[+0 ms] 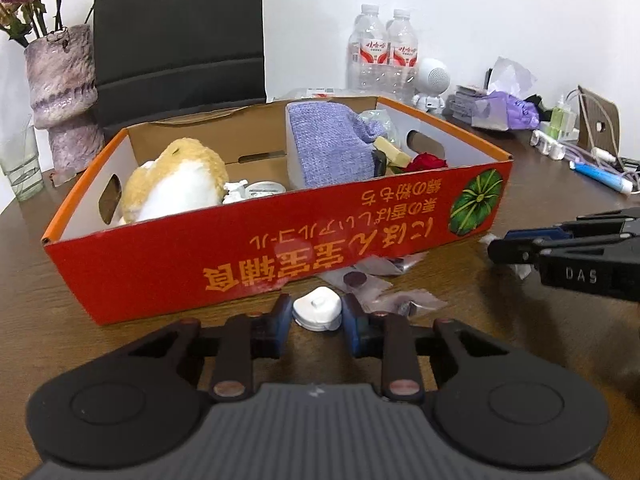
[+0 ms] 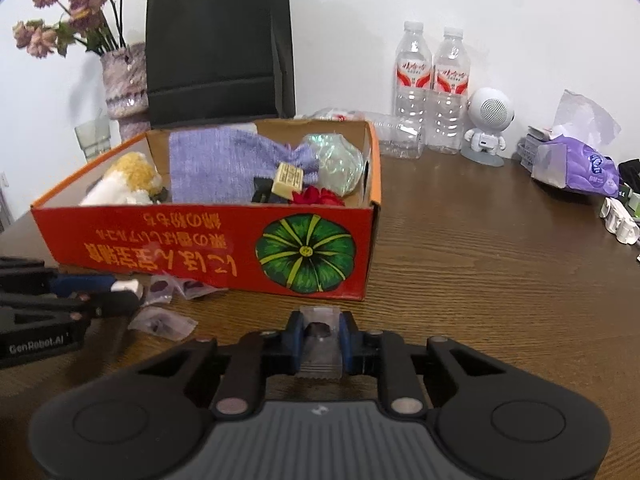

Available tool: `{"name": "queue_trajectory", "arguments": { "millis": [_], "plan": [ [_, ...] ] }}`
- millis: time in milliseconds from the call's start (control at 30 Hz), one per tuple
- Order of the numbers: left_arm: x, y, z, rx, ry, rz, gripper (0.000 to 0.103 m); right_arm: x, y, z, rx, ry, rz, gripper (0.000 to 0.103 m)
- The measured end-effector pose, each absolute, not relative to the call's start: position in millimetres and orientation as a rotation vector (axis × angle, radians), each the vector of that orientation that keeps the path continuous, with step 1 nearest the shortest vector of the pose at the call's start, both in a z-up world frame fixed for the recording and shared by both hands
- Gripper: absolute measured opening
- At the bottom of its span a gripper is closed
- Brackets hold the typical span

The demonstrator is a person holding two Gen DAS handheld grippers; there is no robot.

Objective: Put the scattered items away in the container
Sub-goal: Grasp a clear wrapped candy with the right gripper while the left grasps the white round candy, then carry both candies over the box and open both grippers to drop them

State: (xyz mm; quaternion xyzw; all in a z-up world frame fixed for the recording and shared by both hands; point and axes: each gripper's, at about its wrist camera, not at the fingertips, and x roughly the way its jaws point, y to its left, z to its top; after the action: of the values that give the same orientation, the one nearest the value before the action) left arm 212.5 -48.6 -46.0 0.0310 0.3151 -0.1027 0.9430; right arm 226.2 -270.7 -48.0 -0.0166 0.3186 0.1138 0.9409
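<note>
A red-orange cardboard box [image 1: 280,248] stands on the wooden table, holding a plush toy [image 1: 176,184], a purple cloth [image 1: 328,148] and a red rose [image 1: 426,162]. In front of the box my left gripper [image 1: 317,309] is shut on a small white heart-shaped case [image 1: 316,312] resting on the table. Clear packets with dark discs [image 1: 356,280] lie just beyond it. To the right, my right gripper [image 2: 321,320] is shut on one such clear packet [image 2: 320,336] near the box's front right corner [image 2: 366,292]. More packets [image 2: 162,322] lie beside the left gripper [image 2: 120,292].
Behind the box stand a vase of dried flowers [image 1: 64,92], a black paper bag [image 1: 176,40], a glass [image 1: 20,160] and two water bottles [image 2: 432,88]. A white robot-shaped speaker [image 2: 486,124], a purple tissue pack [image 2: 576,164] and cables [image 1: 600,160] sit at the right.
</note>
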Motion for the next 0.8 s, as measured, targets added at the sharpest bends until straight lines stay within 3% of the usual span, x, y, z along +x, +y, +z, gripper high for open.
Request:
{"name": "queue_trajectory", "arguments": {
  "millis": [433,800],
  "plan": [
    [120,-34,-20,0.021,0.528,-0.236,0.028,150,-261,-32,0.023,0.571,0.307,0.017],
    [117,-12,20,0.038,0.437,-0.205,0.028,141,-253,-8,0.026,0.521,0.359,0.017]
  ]
}}
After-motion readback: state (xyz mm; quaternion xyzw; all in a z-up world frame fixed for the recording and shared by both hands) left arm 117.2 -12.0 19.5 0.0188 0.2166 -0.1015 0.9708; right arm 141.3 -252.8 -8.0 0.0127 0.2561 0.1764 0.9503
